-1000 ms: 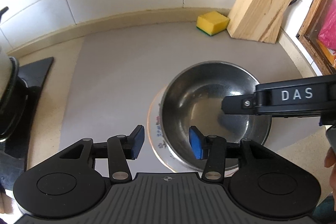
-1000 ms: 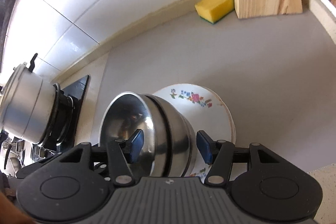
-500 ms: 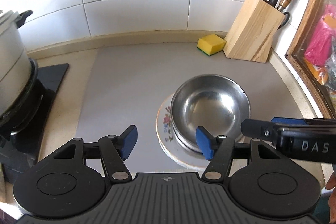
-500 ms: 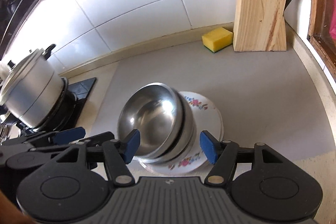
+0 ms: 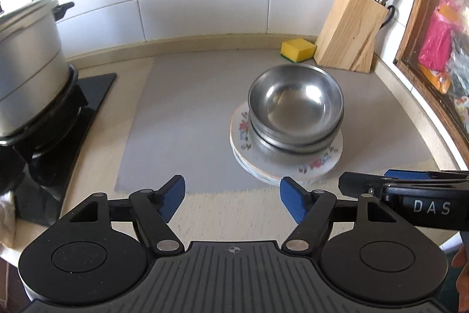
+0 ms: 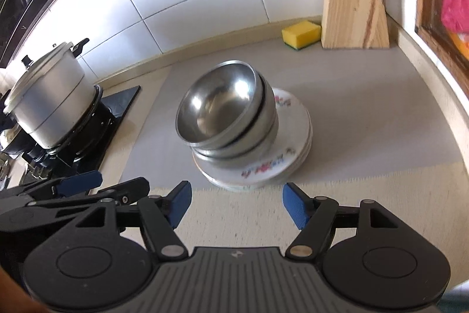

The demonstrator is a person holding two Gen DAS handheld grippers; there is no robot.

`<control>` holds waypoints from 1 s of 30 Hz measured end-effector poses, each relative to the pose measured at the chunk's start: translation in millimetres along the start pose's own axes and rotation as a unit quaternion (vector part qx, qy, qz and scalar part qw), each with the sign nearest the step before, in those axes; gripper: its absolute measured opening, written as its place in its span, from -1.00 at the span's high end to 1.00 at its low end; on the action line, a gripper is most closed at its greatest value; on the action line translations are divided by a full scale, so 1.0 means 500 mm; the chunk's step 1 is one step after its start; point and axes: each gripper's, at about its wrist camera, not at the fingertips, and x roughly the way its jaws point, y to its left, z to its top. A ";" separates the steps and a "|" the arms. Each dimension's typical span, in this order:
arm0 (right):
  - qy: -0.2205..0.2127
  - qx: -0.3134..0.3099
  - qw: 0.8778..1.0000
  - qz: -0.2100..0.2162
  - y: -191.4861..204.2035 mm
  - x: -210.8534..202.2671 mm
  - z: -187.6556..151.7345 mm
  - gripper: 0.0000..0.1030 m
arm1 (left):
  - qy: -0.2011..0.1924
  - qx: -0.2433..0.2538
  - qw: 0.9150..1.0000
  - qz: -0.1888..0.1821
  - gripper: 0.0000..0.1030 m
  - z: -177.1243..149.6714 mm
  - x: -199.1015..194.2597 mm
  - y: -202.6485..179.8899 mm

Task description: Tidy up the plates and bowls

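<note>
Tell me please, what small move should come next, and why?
Probably keep both grippers clear and leave the stack alone. The steel bowls sit nested on the floral plates, upright on the grey mat. The left gripper and right gripper are open, holding nothing, and apart from the stack. The sorting looks finished.

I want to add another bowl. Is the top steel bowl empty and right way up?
Empty and upright. The top bowl opens upward, nested in another on the flowered plates, and only bare shiny metal shows inside in both views.

Steel bowls (image 6: 225, 119) nested on floral plates (image 6: 281, 163), right claw (image 6: 236, 206) open
</note>
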 end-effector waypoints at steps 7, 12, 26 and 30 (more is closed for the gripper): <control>0.010 0.014 1.000 -0.006 -0.014 -0.006 -0.044 0.15 | 0.004 -0.020 1.000 0.010 -0.42 -0.032 -0.001 0.007; 0.008 0.012 1.000 -0.007 -0.018 -0.002 -0.051 0.10 | 0.004 -0.042 0.999 0.017 -0.51 -0.052 -0.006 0.010; 0.002 0.012 1.000 -0.020 -0.045 -0.013 -0.076 0.09 | 0.024 -0.063 0.997 0.034 -0.54 -0.098 -0.006 -0.034; 0.000 0.005 1.000 -0.022 -0.047 -0.015 -0.085 0.08 | 0.025 -0.068 0.997 0.036 -0.55 -0.100 -0.009 -0.034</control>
